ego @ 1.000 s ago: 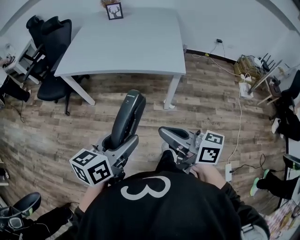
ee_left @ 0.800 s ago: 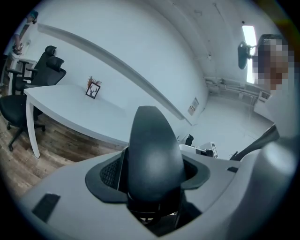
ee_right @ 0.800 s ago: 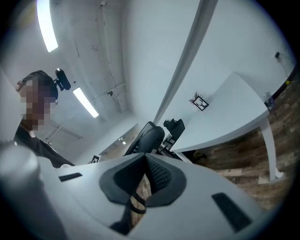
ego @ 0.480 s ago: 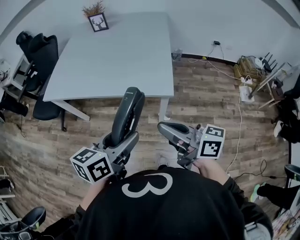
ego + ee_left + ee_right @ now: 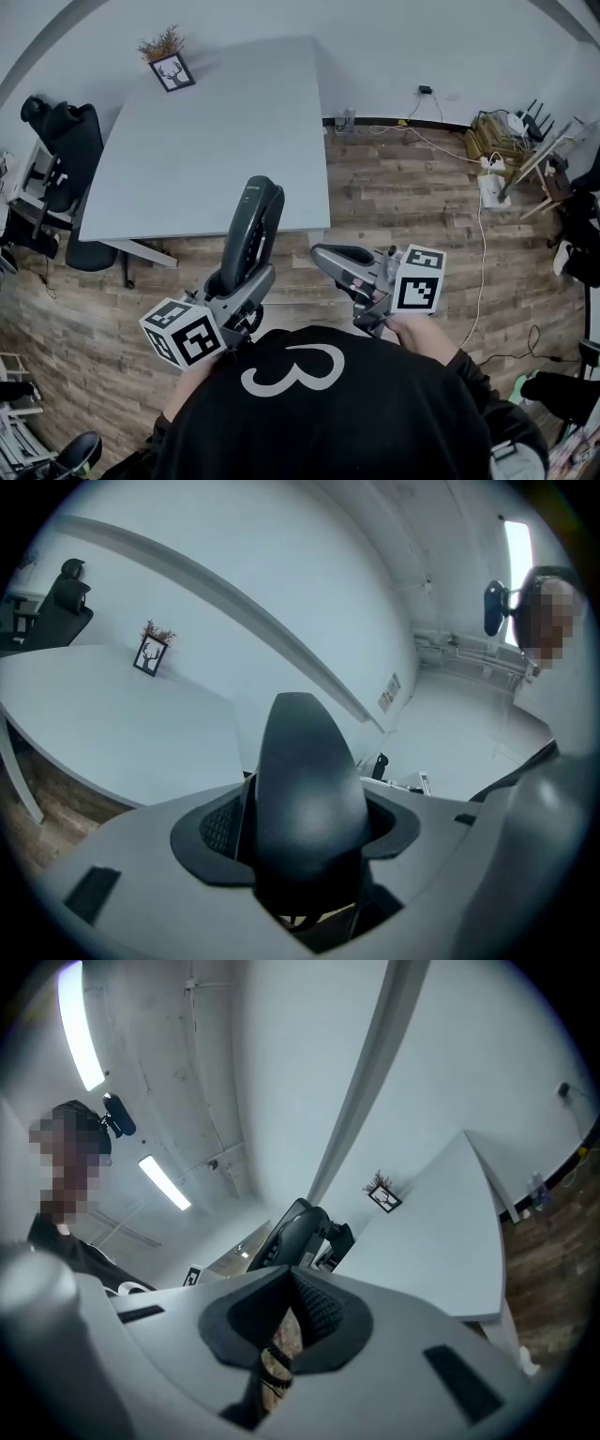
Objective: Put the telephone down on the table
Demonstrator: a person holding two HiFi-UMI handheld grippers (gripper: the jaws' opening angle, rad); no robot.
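A dark grey telephone handset (image 5: 253,230) stands upright, and my left gripper (image 5: 240,281) is shut on its lower end. In the left gripper view the telephone (image 5: 305,789) fills the space between the jaws and hides what lies straight ahead. My right gripper (image 5: 330,259) is held level beside it, a short way to the right, shut with nothing in it. From the right gripper view the telephone (image 5: 295,1232) shows just past the pads (image 5: 319,1312). The white table (image 5: 206,141) lies ahead of both grippers, its near edge just beyond the handset's top.
A small framed deer picture (image 5: 172,72) with a dried plant stands at the table's far left corner. A black office chair (image 5: 66,141) sits left of the table. Cables and a power strip (image 5: 492,183) lie on the wood floor at the right, near shelving.
The table has drawn closer and slid lower in the head view, its near edge now just past the handset. Both grippers keep the same pose and grip.
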